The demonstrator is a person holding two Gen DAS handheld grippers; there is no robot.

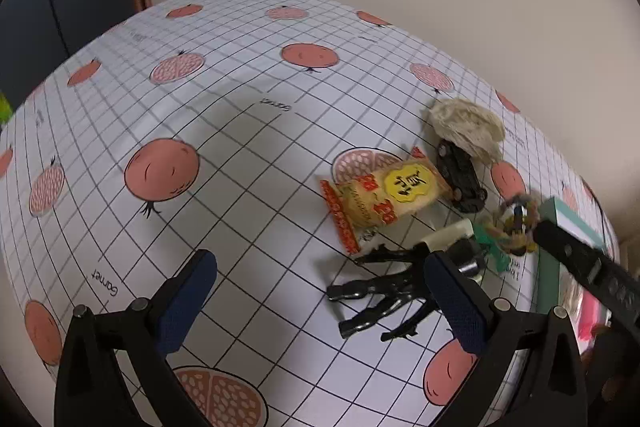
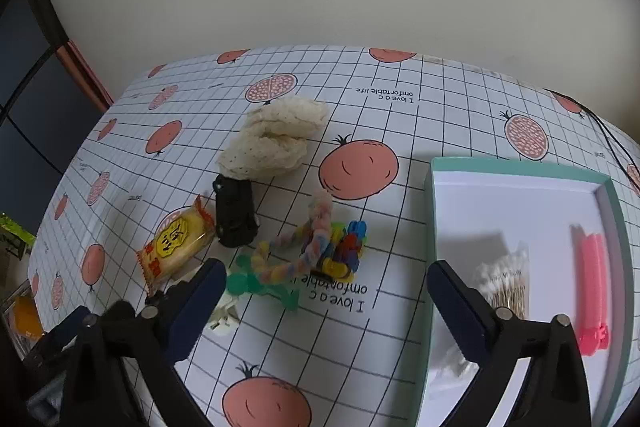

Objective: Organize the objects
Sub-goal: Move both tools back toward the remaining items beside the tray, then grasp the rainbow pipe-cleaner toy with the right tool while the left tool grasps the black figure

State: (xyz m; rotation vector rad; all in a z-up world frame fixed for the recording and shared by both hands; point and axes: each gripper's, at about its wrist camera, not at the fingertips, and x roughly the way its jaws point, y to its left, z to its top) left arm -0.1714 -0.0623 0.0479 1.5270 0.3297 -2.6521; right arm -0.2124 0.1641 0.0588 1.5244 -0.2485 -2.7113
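Left wrist view: left gripper [image 1: 320, 301] spread wide, empty, above the tablecloth [image 1: 240, 155]; a black claw clip [image 1: 380, 291] lies at its 3 o'clock finger, snack packet [image 1: 384, 201] at 1 o'clock. Right gripper [image 2: 324, 301] also gapes, holding nothing; pipe-cleaner toy [image 2: 312, 247] at 12 o'clock, teal box [image 2: 520, 187] at 3 o'clock holding cotton swabs [image 2: 504, 279].

A home room, with a bench set against a plain wall

The bench [image 2: 400, 327] wears a household oilcloth printed with pomegranates and a grid, and carries domestic odds and ends: a snack packet [image 2: 176, 245], a toy car [image 2: 235, 213], a crumpled cloth [image 2: 276, 139] and a teal-rimmed box [image 2: 520, 173] holding cotton swabs [image 2: 504, 281].
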